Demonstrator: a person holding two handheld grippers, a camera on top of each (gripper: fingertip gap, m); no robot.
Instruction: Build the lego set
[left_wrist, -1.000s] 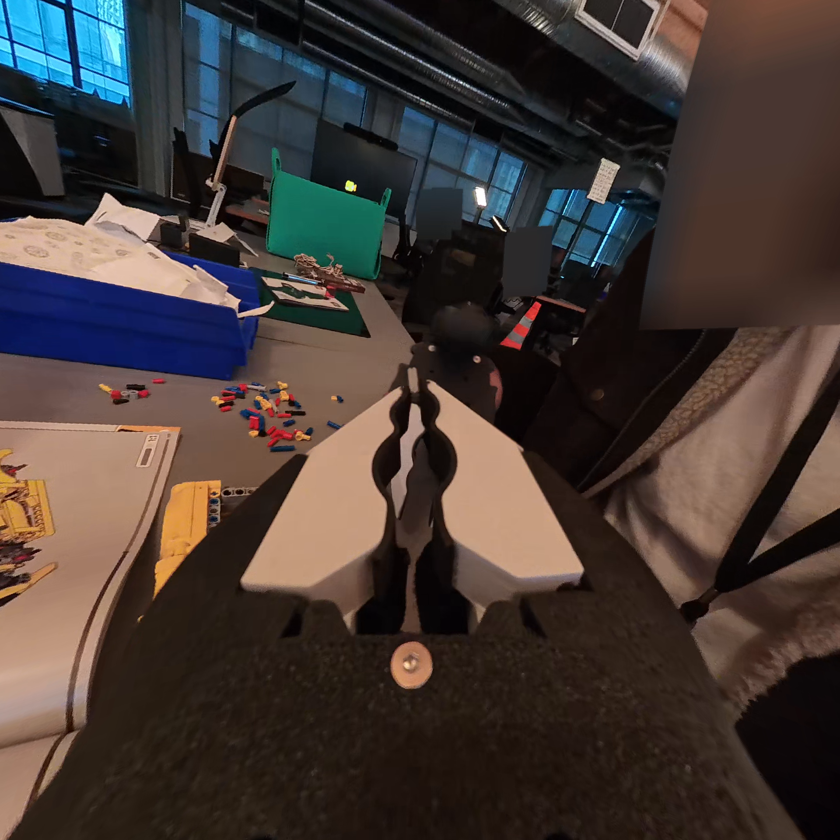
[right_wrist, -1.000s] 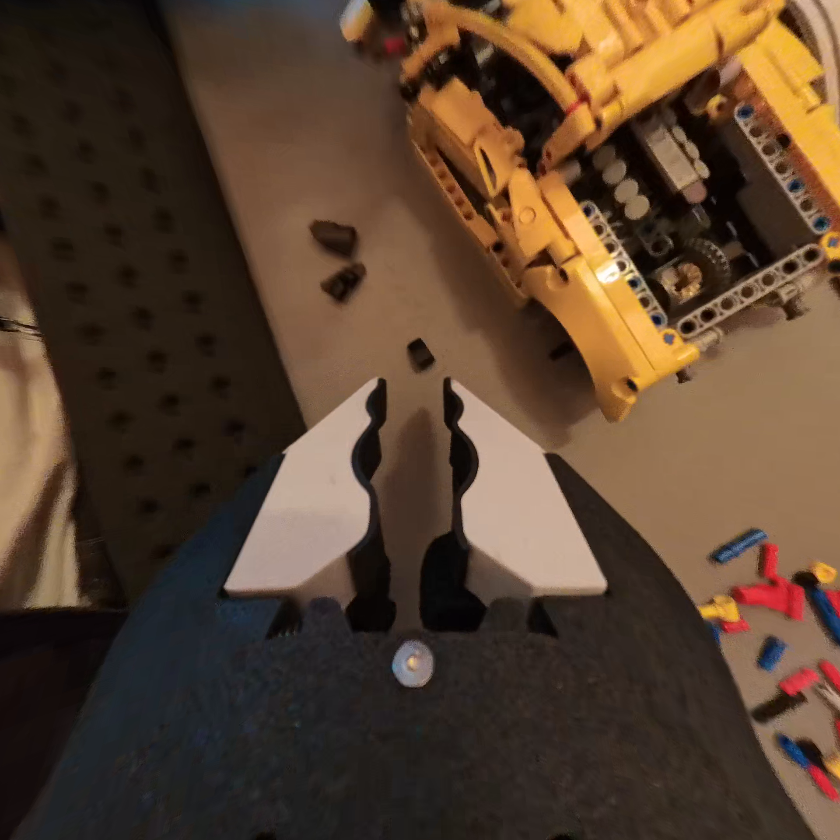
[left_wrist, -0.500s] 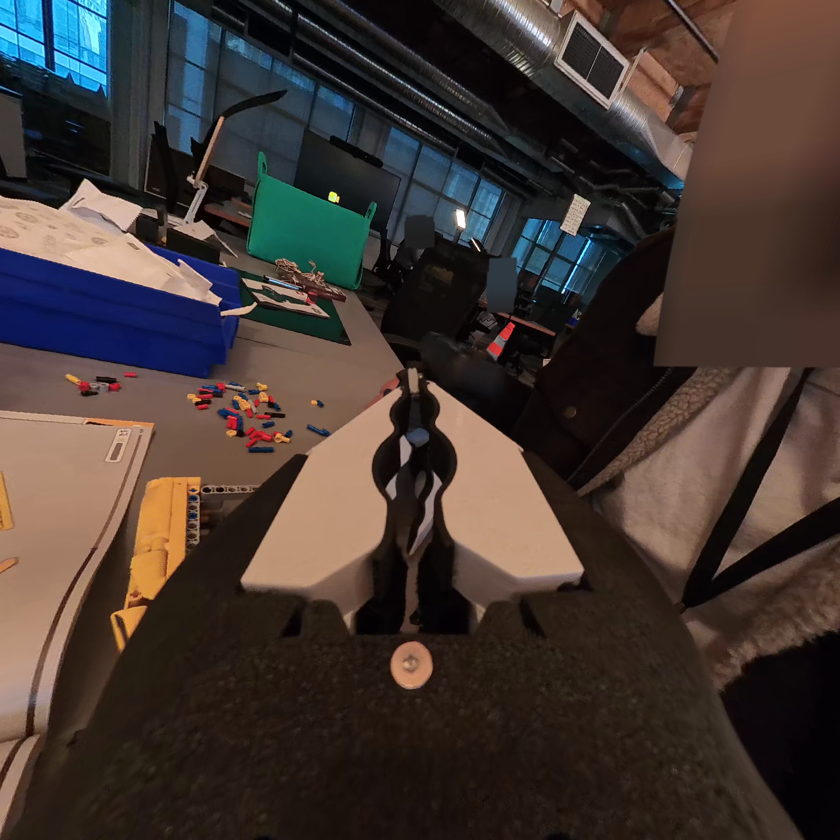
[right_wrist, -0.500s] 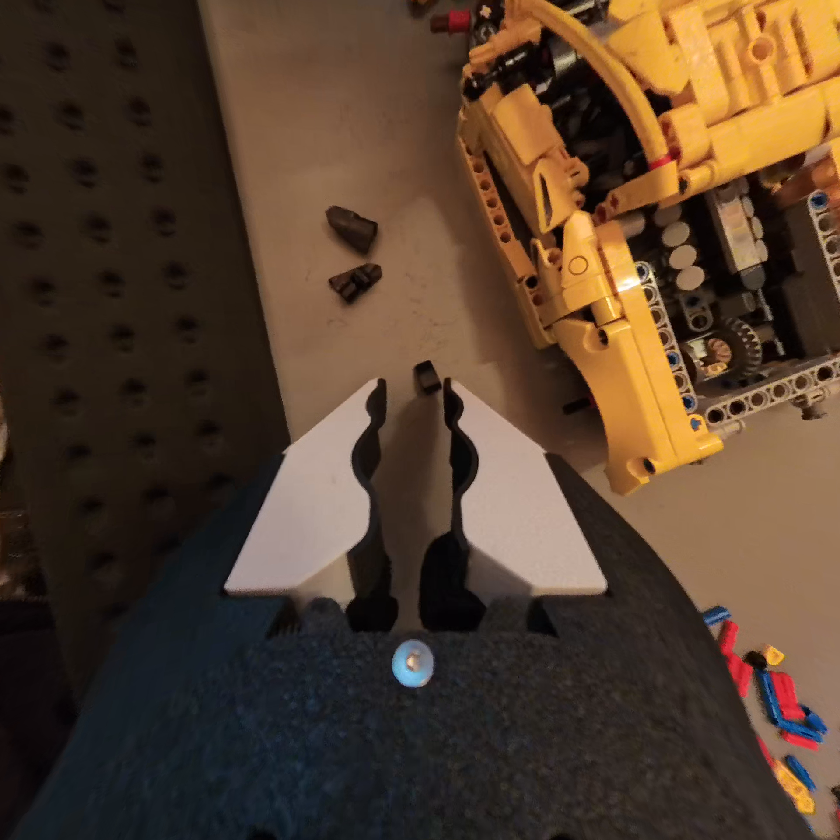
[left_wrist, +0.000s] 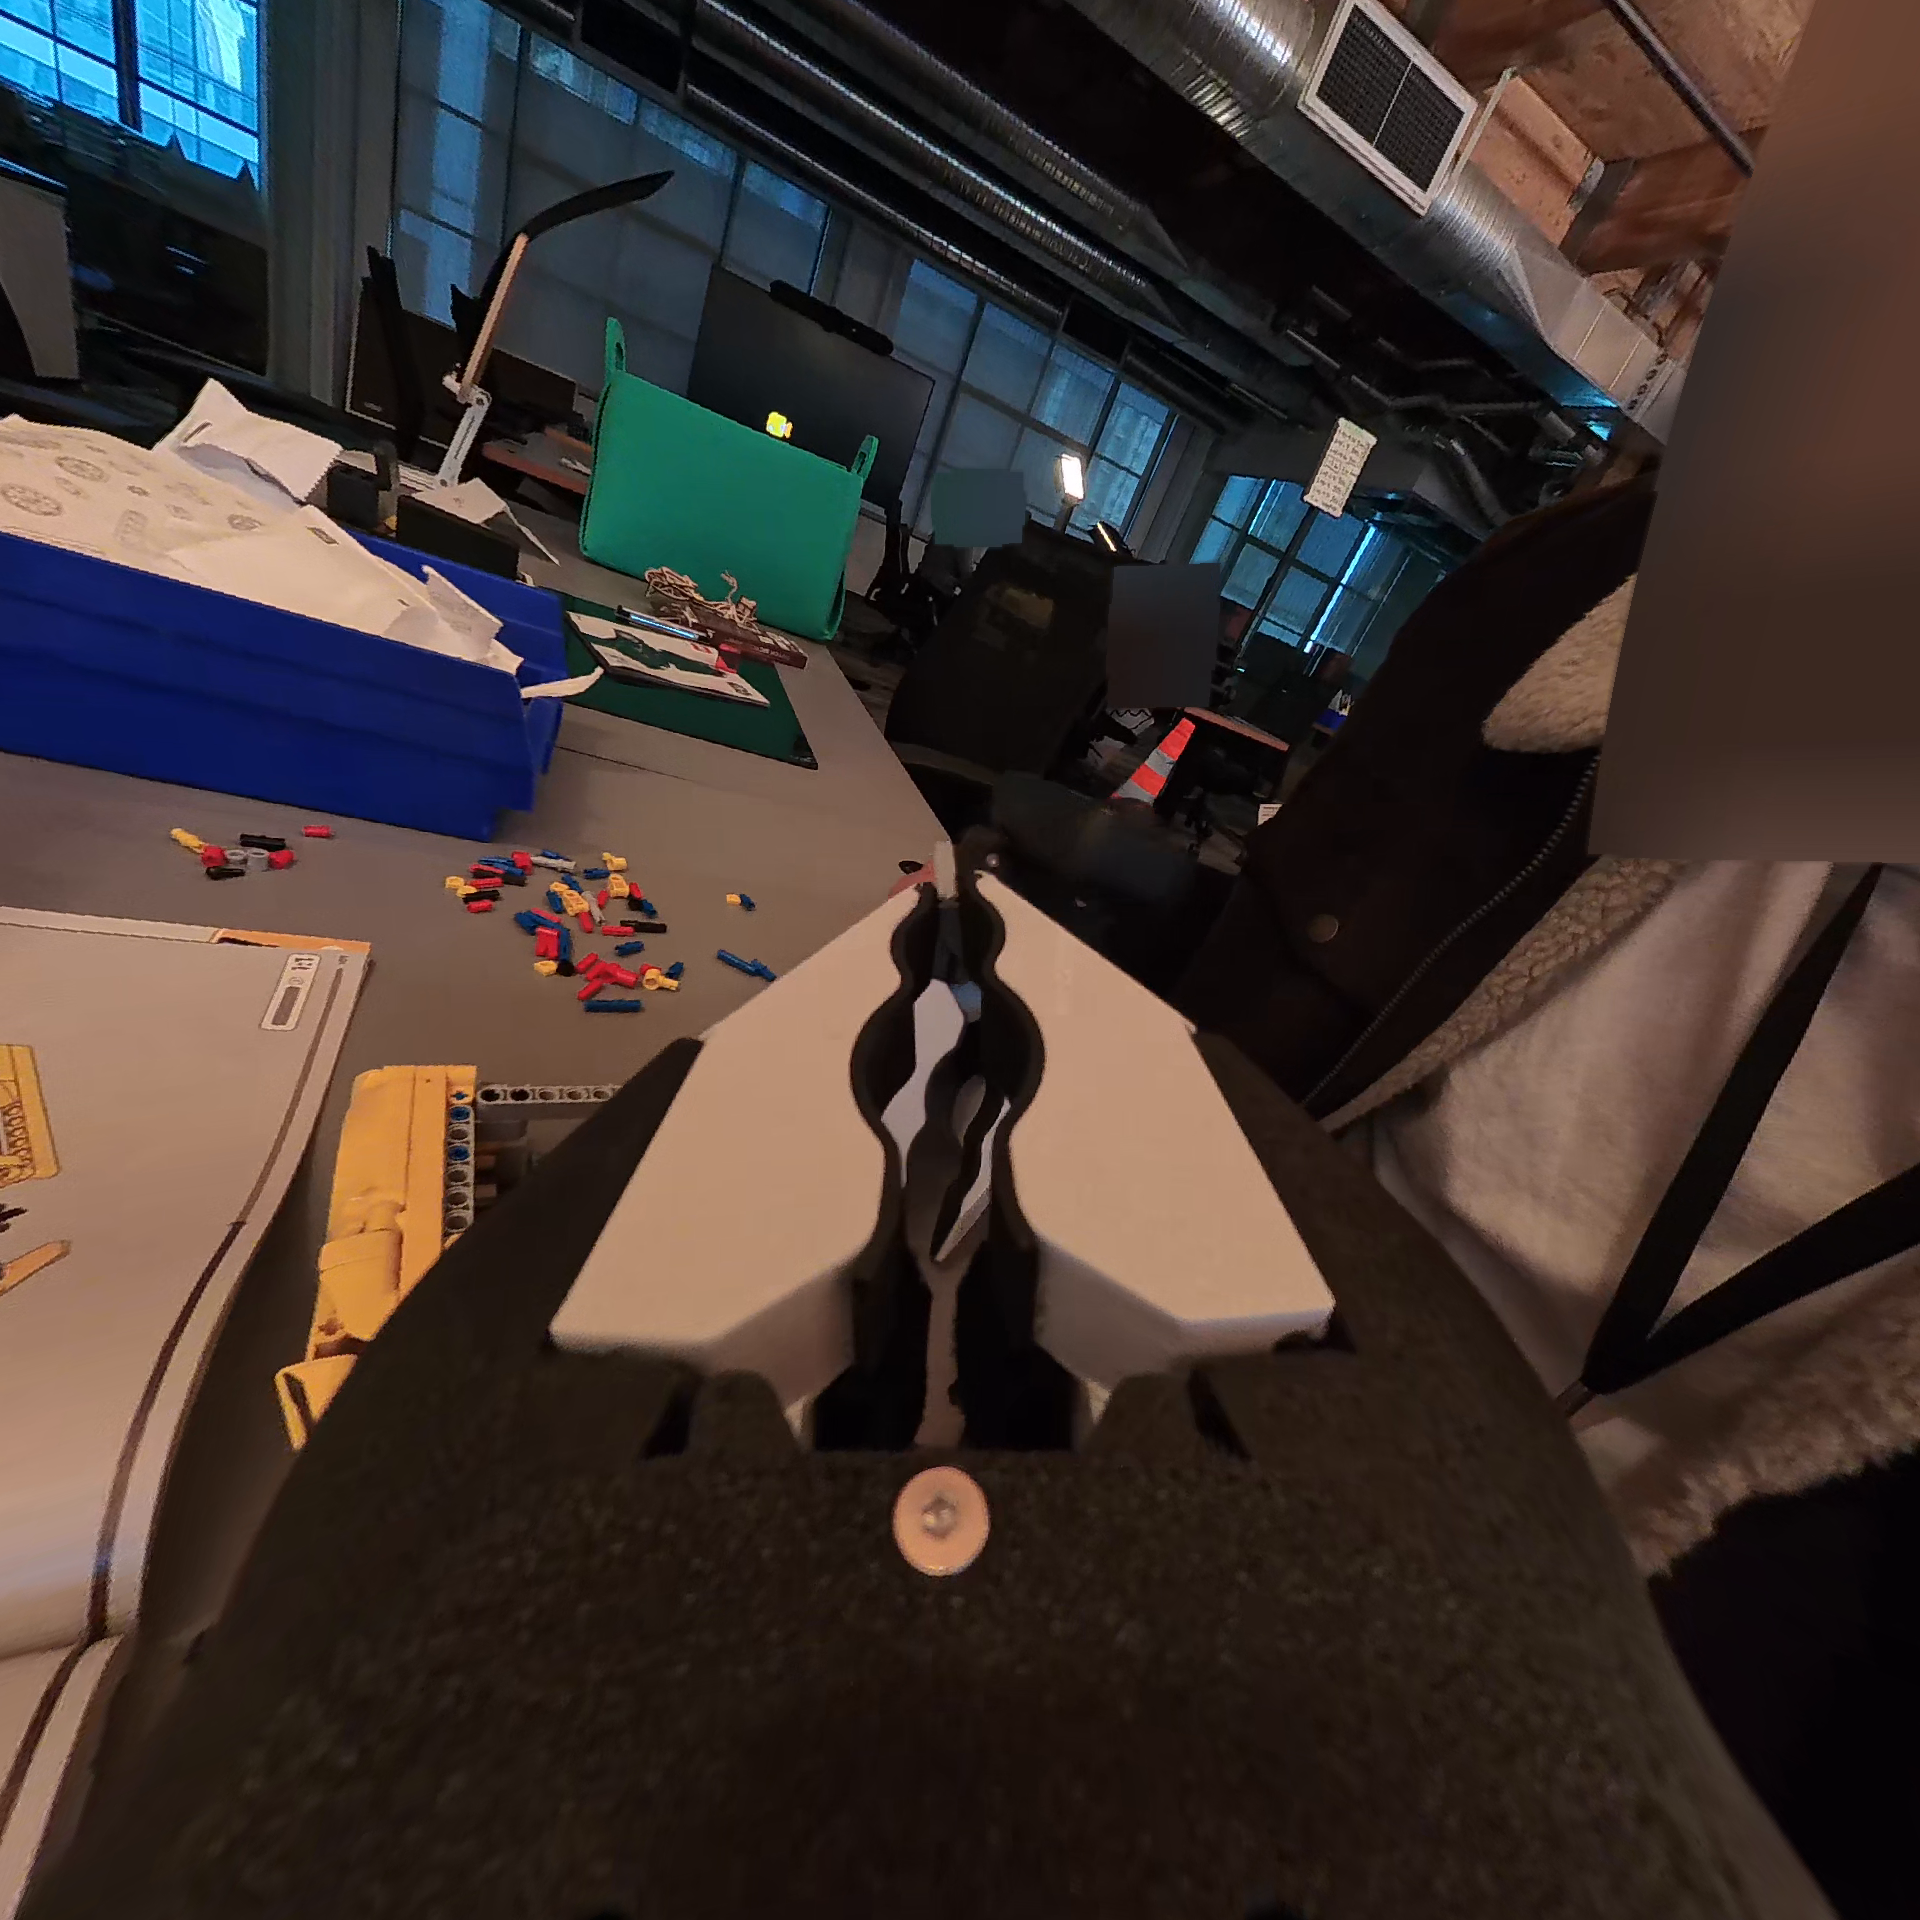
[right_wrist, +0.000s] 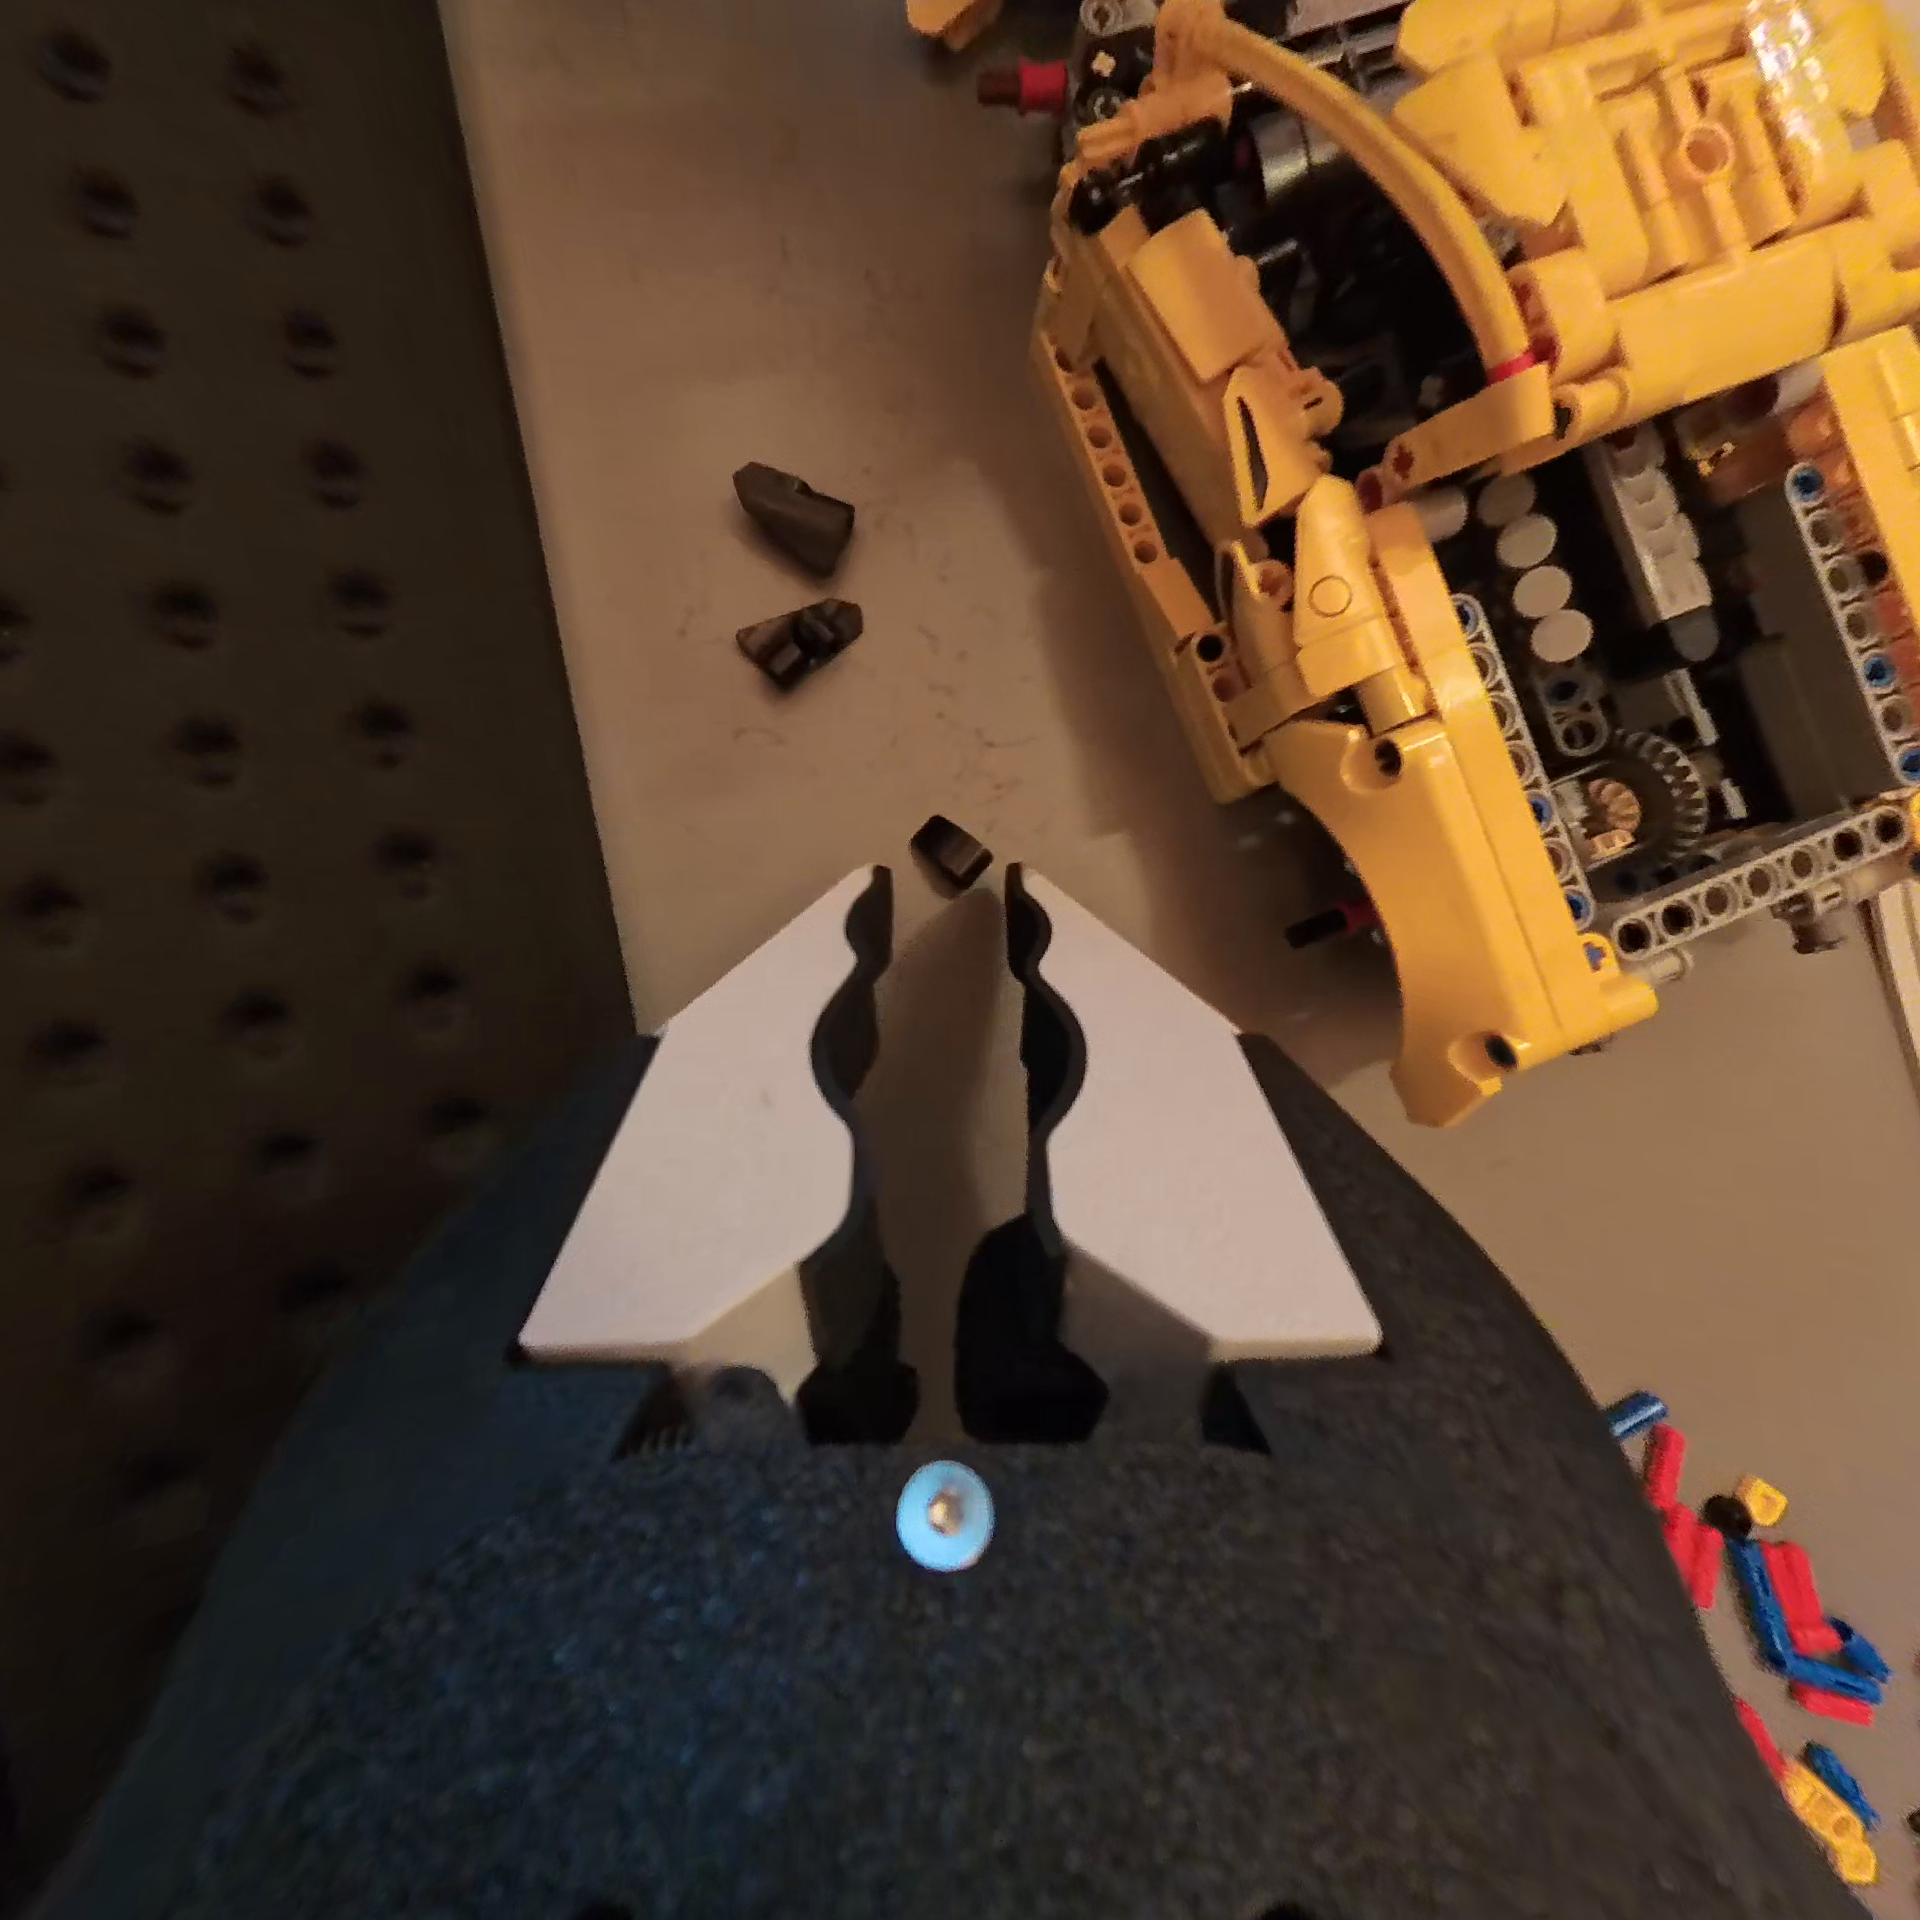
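In the right wrist view my right gripper (right_wrist: 948, 883) is open and points down at the grey table. A small black piece (right_wrist: 948, 854) lies just ahead of the gap between its fingertips. Two more dark pieces (right_wrist: 795, 504) (right_wrist: 798, 642) lie farther ahead. The yellow lego vehicle model (right_wrist: 1403, 623) stands to the right. My left gripper (left_wrist: 951, 883) is held above the table with its jaws shut. A thin pale sliver shows at its tips, and I cannot tell what it is. The model's yellow edge (left_wrist: 395, 1195) shows to its left.
A black perforated mat (right_wrist: 260, 623) lies left of the table edge. Loose red, blue and yellow pieces (right_wrist: 1787, 1621) (left_wrist: 582, 925) are scattered on the table. An open instruction booklet (left_wrist: 135, 1195), a blue bin (left_wrist: 260, 707) and a green bag (left_wrist: 717, 509) stand left. A person in a fleece (left_wrist: 1558, 1143) is at right. The left gripper's tips are roughly 20 centimetres from the right gripper's.
My right gripper has moved forward and lower, so the small black piece now sits right at its open fingertips. My left gripper stays shut and has shifted only slightly.
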